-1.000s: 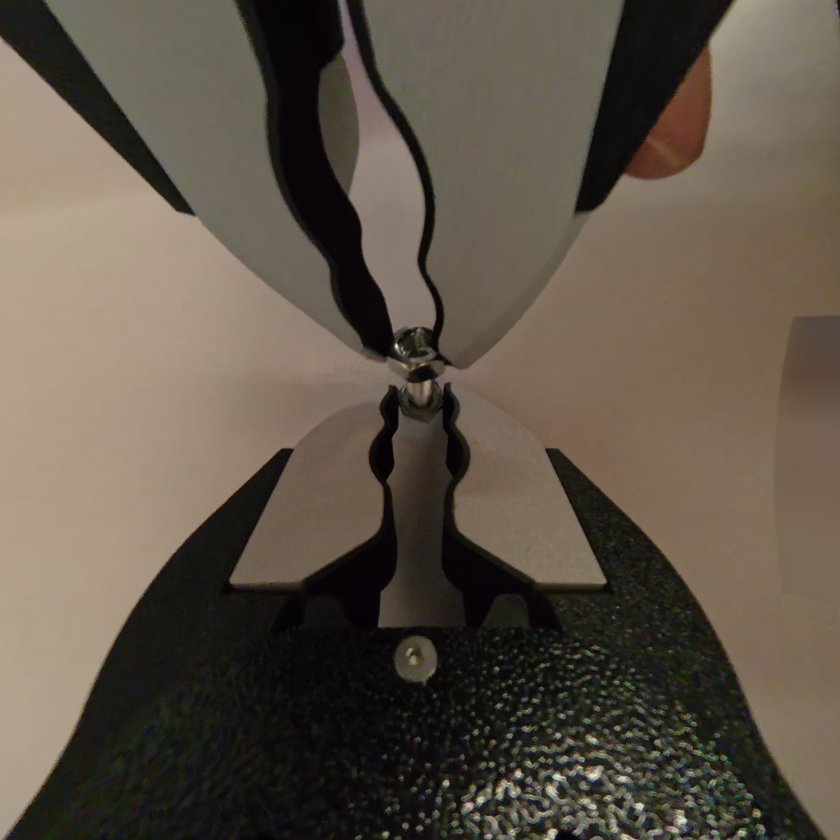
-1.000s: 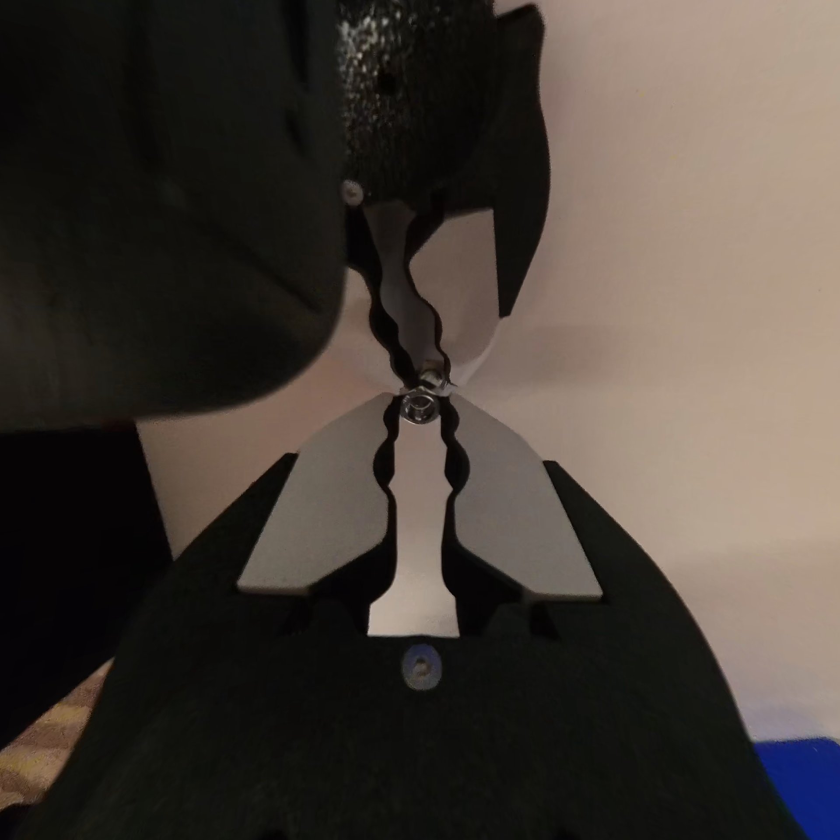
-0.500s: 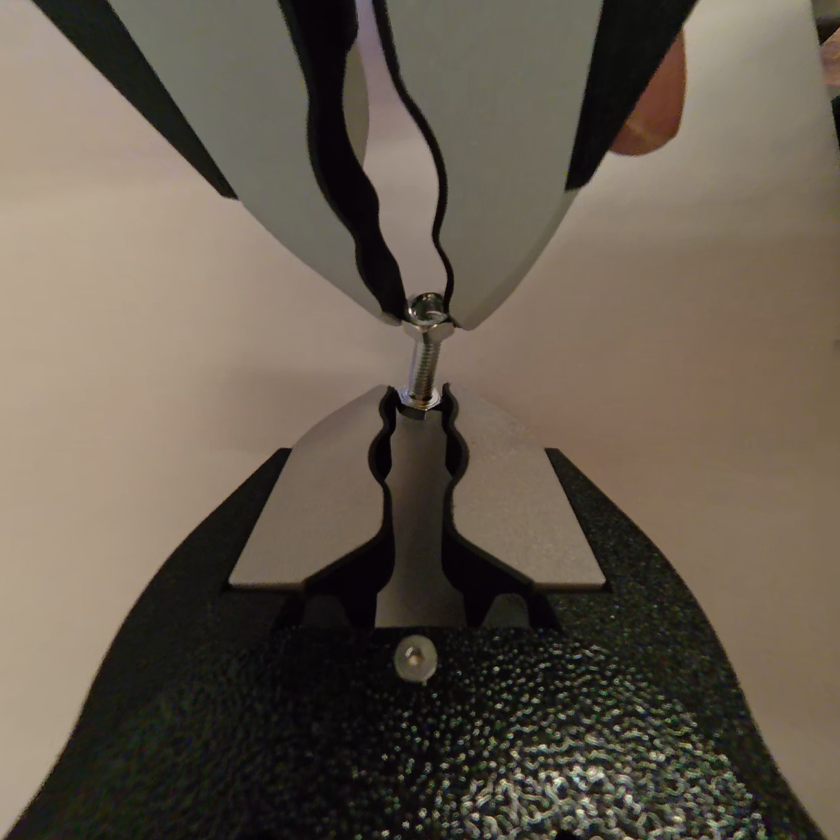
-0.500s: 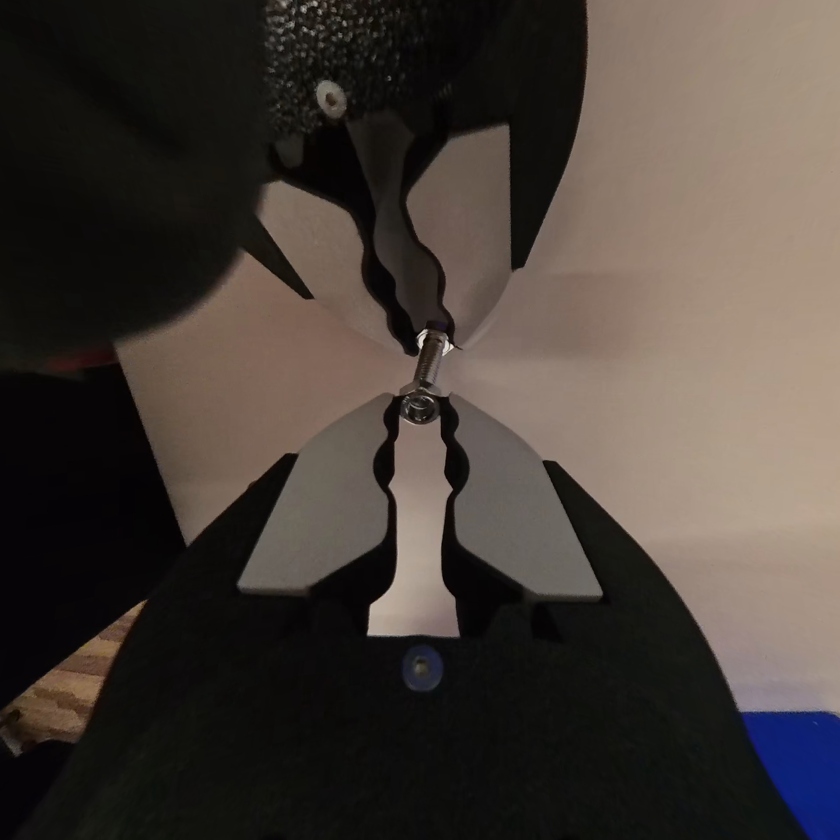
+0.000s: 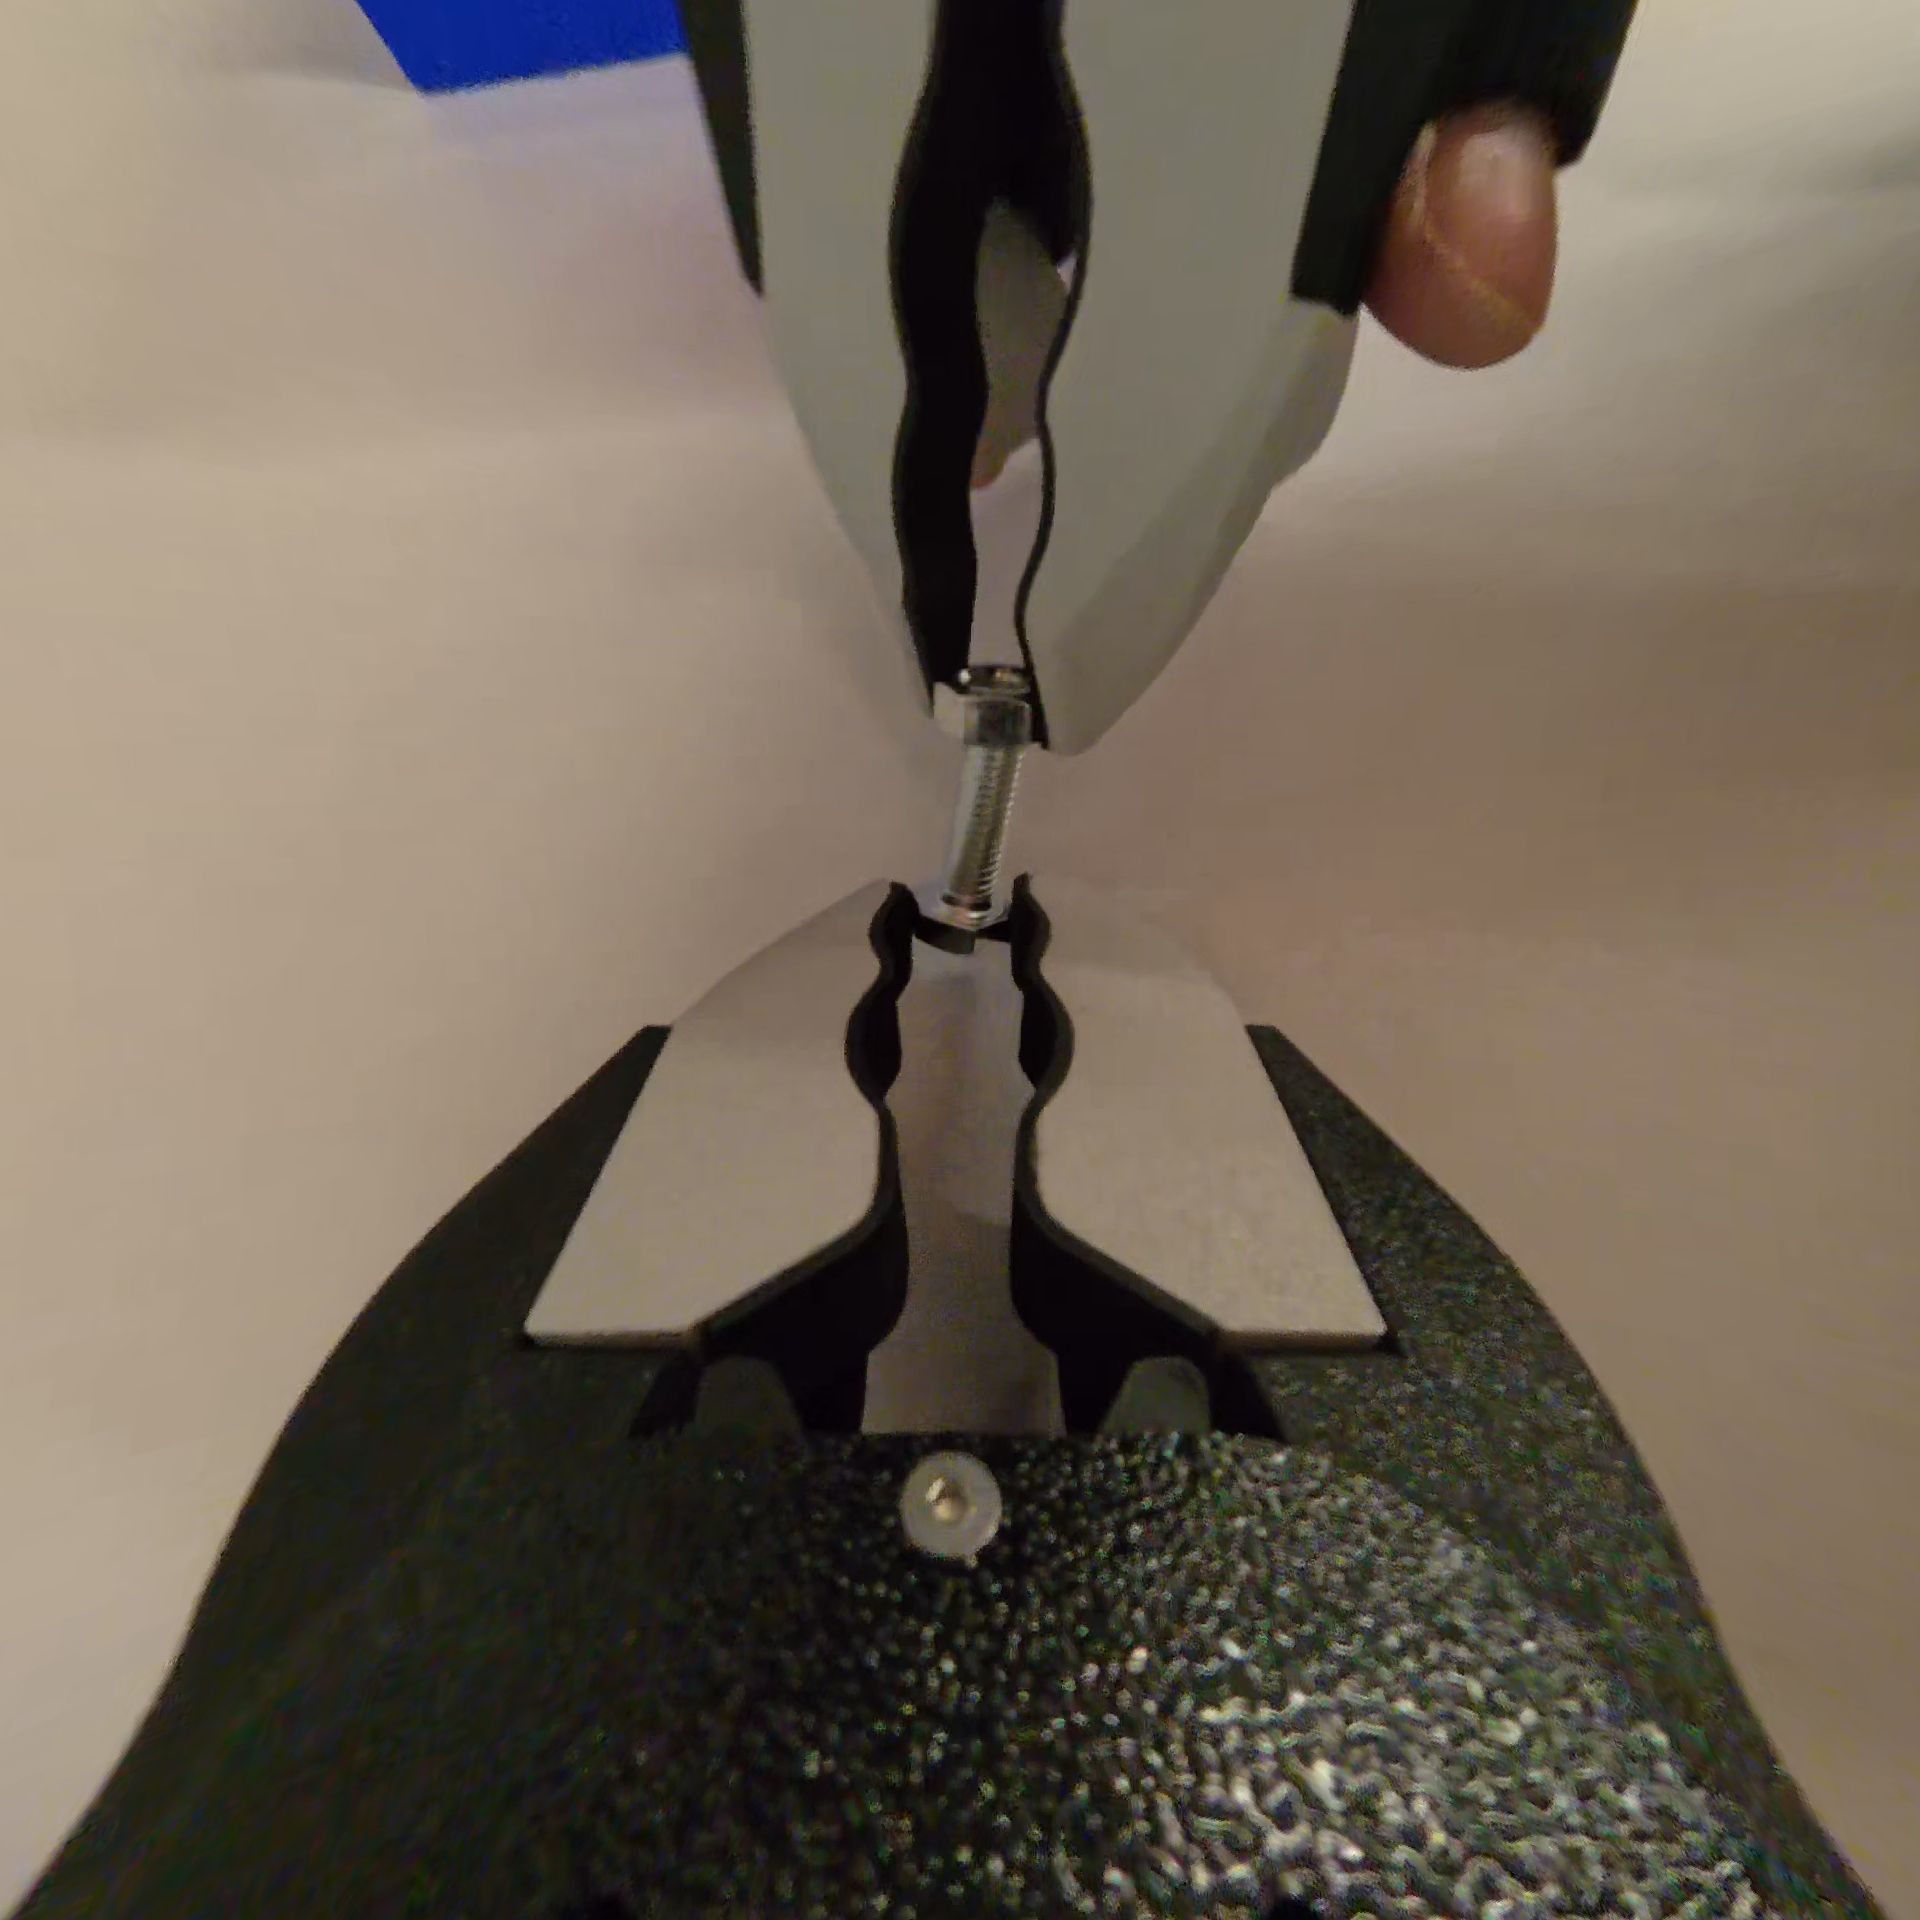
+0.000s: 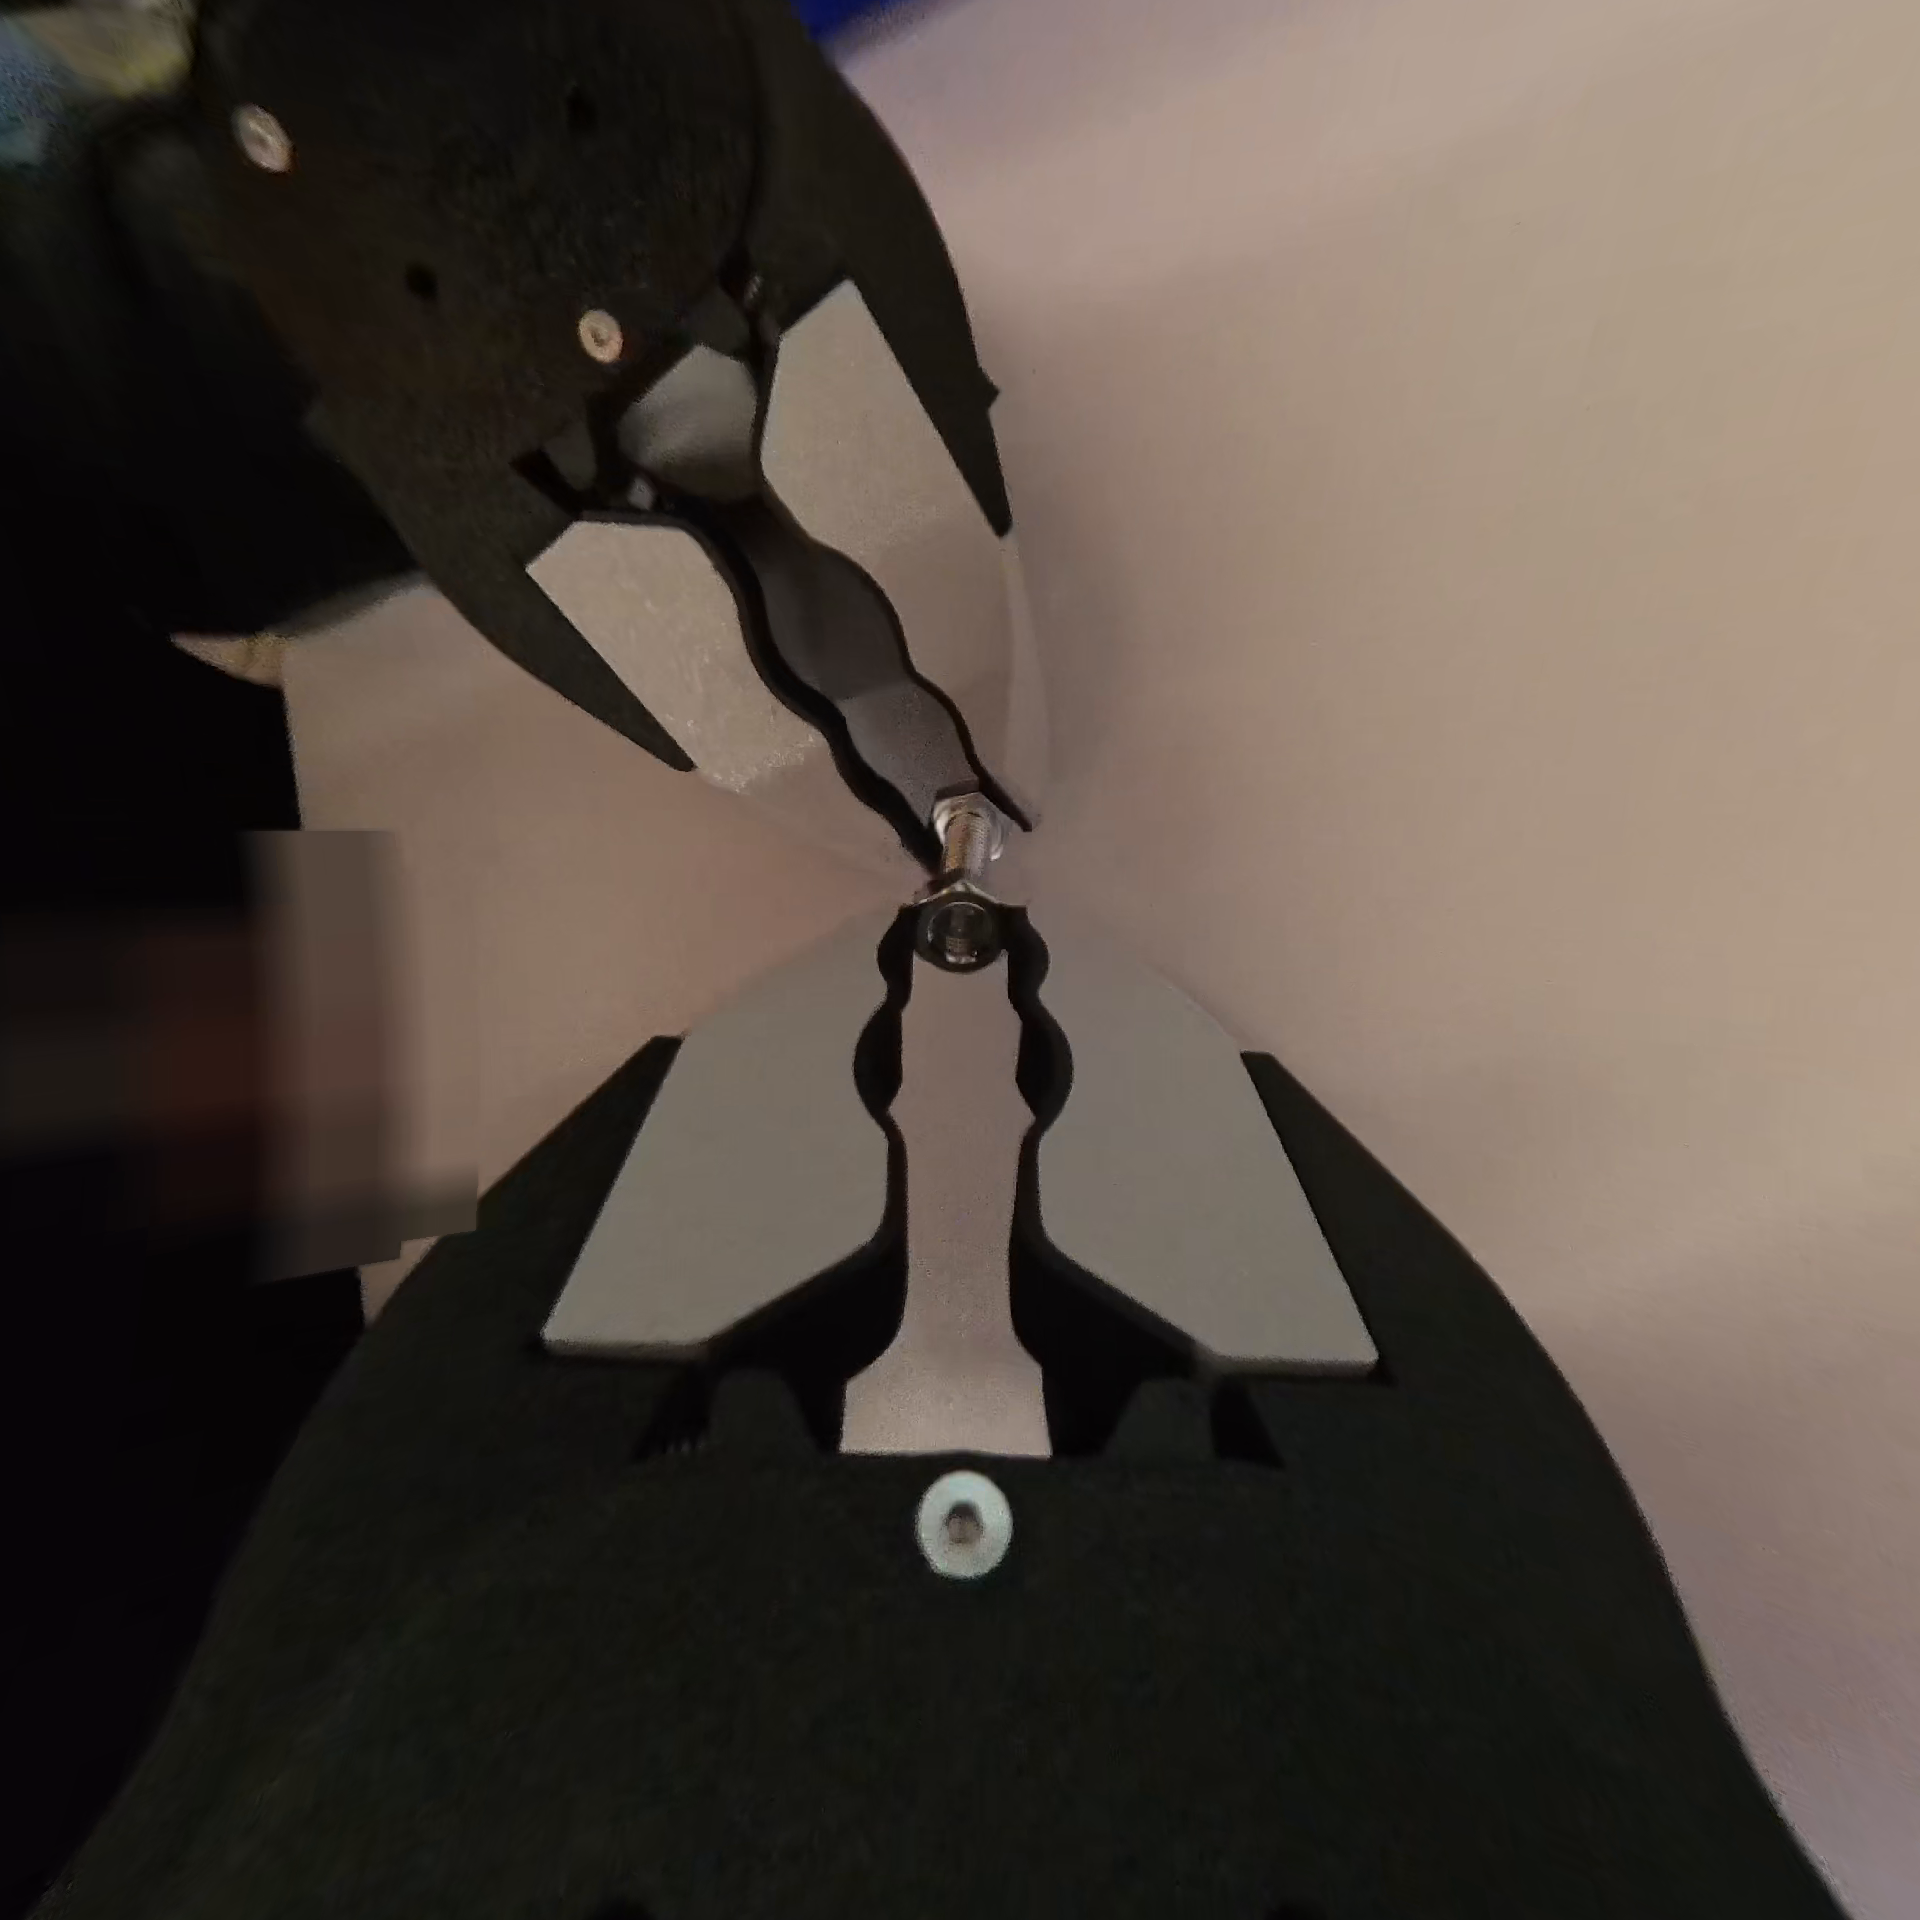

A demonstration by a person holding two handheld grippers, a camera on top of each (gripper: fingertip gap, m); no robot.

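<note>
The left tongs [image 5: 961,920] clamp the silver bolt [image 5: 977,821] by its head. The right tongs [image 6: 958,940] pinch the nut [image 5: 987,715]. They have drawn apart, and more thread shows between them.

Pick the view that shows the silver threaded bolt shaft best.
The left wrist view: the silver threaded bolt shaft runs its full length, side-on, between the two hex pieces. The right wrist view sees the shaft nearly end-on, foreshortened behind the silver hex nut.
</note>
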